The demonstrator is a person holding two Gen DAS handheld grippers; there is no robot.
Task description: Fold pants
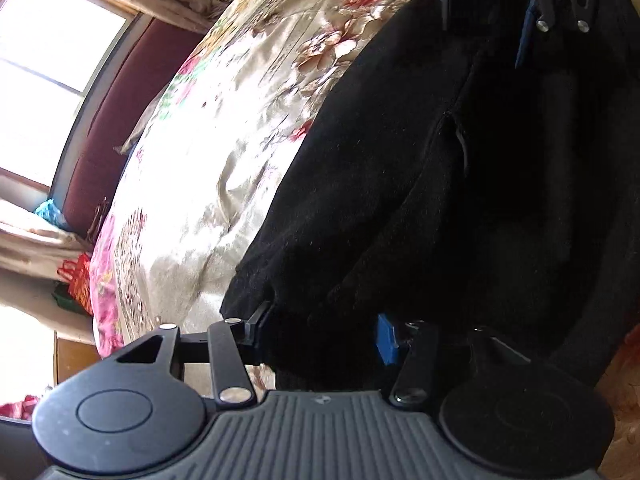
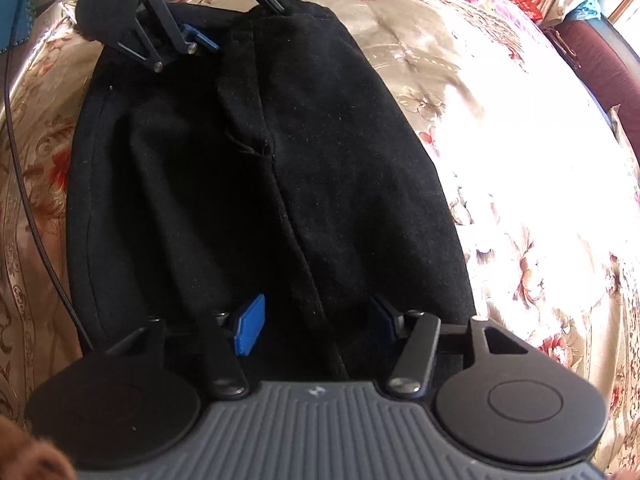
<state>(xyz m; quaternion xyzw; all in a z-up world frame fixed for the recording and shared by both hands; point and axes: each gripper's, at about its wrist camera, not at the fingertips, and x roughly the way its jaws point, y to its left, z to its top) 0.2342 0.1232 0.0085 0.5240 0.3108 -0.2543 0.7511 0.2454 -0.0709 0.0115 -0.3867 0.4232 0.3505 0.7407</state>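
Note:
Black pants (image 1: 400,180) lie folded lengthwise on a floral bedspread (image 1: 224,128). My left gripper (image 1: 322,332) is open over one end of them, with cloth lying loose between its blue pads (image 1: 386,338). At the far end my right gripper (image 1: 484,20) hovers over the cloth. In the right wrist view the pants (image 2: 240,160) run away from my right gripper (image 2: 316,320), whose jaws stand apart above the fabric, one blue pad (image 2: 250,324) clearly showing. My left gripper (image 2: 236,16) sits at the opposite end, also open.
The satin bedspread (image 2: 500,140) spreads wide beside the pants. A black cable (image 2: 24,184) trails along the cover's edge. A dark red padded panel (image 1: 104,120) and bright window (image 1: 48,60) border the bed, and a red bag (image 1: 78,280) sits beyond its corner.

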